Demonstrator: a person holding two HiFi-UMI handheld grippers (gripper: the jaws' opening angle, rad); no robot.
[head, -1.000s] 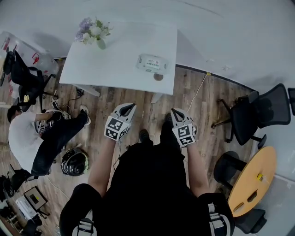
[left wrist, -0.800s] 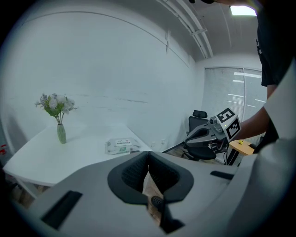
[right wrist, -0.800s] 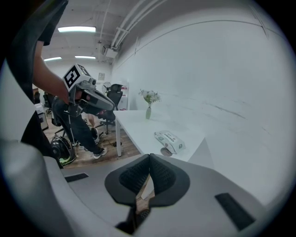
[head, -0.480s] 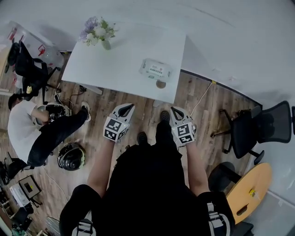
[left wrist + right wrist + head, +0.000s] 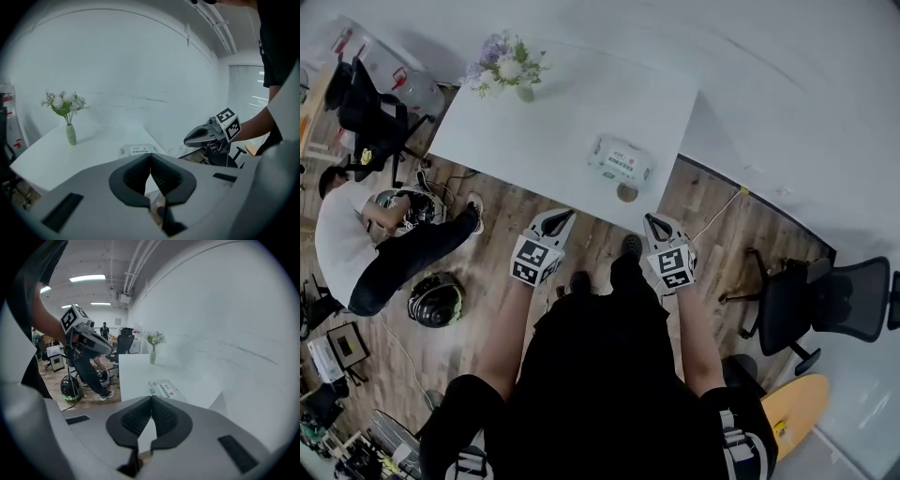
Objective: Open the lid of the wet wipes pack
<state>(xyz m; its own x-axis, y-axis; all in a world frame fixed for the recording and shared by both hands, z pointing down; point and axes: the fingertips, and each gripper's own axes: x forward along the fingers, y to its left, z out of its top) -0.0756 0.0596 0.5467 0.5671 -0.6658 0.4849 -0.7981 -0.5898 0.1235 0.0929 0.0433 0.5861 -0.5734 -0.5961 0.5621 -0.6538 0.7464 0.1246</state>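
Observation:
A white wet wipes pack (image 5: 620,161) with a green label lies flat near the front edge of the white table (image 5: 553,112), its lid down. The pack (image 5: 137,150) also shows just beyond the left jaws, and the pack (image 5: 165,389) lies ahead of the right jaws. My left gripper (image 5: 563,217) and right gripper (image 5: 651,221) hang over the wooden floor, short of the table. Both are shut with nothing between the jaws. The right gripper (image 5: 187,138) shows at the right of the left gripper view.
A vase of flowers (image 5: 508,71) stands at the table's far left corner. A small round brown disc (image 5: 626,193) sits at the table's front edge. A person (image 5: 366,246) crouches on the floor at left beside a helmet (image 5: 435,299). Office chairs (image 5: 825,305) stand at right.
The table and wipes pack have drawn closer to both grippers as the person walked forward. The grippers have stayed shut and level.

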